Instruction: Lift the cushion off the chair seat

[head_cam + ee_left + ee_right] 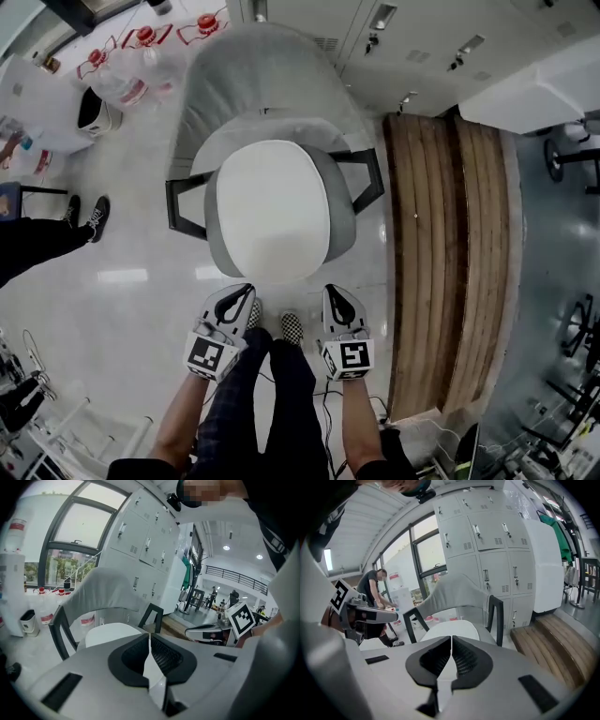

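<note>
The white oval cushion (pixel 272 211) lies flat on the seat of the grey chair (pixel 267 80), covering most of the seat. A band of grey seat shows along its right and front edges. The chair's curved grey back stands behind the cushion, and 2 black frame arms flank the seat at its left and right edges. Nothing touches the cushion. The left gripper (pixel 246 295) and the right gripper (pixel 333 295) hover side by side just off the seat's front edge, both pointing toward the chair, the left one before the front-left part and the right one before the front-right part. In each gripper view the 2 black ribbed jaws meet along a thin line with nothing between them, so both grippers are closed and empty, and the cushion shows beyond their tips. Between the grippers, the person's dark checked trousers (pixel 272 394) and a checkered shoe (pixel 292 327) show on the glossy floor (pixel 122 309). To the chair's right runs a slatted wooden platform (pixel 450 262). Grey lockers (pixel 497 536) stand behind the chair. Large water bottles (pixel 122 80) stand on the floor beyond the chair's left side, and another person's dark-clad legs (pixel 47 239) reach in from the left.
</note>
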Tool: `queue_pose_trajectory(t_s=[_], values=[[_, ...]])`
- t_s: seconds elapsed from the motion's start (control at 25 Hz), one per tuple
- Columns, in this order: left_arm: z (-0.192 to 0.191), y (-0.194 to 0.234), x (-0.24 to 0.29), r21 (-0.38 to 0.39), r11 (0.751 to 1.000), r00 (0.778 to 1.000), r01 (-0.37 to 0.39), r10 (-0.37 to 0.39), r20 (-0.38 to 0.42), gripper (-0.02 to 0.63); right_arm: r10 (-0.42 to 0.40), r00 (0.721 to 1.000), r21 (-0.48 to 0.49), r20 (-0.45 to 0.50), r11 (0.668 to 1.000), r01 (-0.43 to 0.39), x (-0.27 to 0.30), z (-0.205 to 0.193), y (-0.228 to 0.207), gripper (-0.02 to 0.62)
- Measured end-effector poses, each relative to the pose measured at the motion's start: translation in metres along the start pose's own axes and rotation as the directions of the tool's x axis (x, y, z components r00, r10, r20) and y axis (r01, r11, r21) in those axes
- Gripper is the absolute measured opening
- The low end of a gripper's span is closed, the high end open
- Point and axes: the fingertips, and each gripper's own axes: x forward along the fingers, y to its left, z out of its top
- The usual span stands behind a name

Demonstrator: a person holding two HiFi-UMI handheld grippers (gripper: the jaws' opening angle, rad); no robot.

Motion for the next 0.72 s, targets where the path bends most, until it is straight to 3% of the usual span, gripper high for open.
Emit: queue_pose_trajectory(t_s=[0.12,0.2,0.36,0.52,0.6,0.72], values=[[-0.017,0.012,0.012,-0.013,1.0,1.0,-0.014,0.014,0.007,0.028,0.001,1.0,-0.009,-0.017,1.0,-0.001,0.019,-0.02,-0.011,0.031],[-0.031,0.017,0.018,-0.007,1.0,0.999,-0.01,0.01,-0.03,0.028,0.015,0.999,0.004,-0.036,1.0,-0.015,0.03,-0.035,-0.016,0.031],[-0.045,0.023,0.028,-0.017,1.0,1.0,-0.014,0.013,-0.024,0.028,0.078,0.994,0.107,-0.078,0.992,-0.07,0.049,-0.062,-0.016,0.032],[-0.059,0.025,0.03,-0.001,1.0,0.995,-0.004,0.004,-0.099,0.028,0.071,0.991,0.151,-0.112,0.987,-0.053,0.062,-0.081,-0.023,0.037],[-0.061,0.027,0.032,-0.007,1.0,0.995,-0.009,0.008,-0.1,0.028,0.077,0.988,0.179,-0.135,0.982,-0.052,0.069,-0.094,-0.027,0.134],[-0.062,0.03,0.035,-0.018,1.0,0.997,-0.016,0.014,-0.078,0.028,0.083,0.984,0.242,-0.156,0.969,-0.044,0.08,-0.112,-0.033,0.15]])
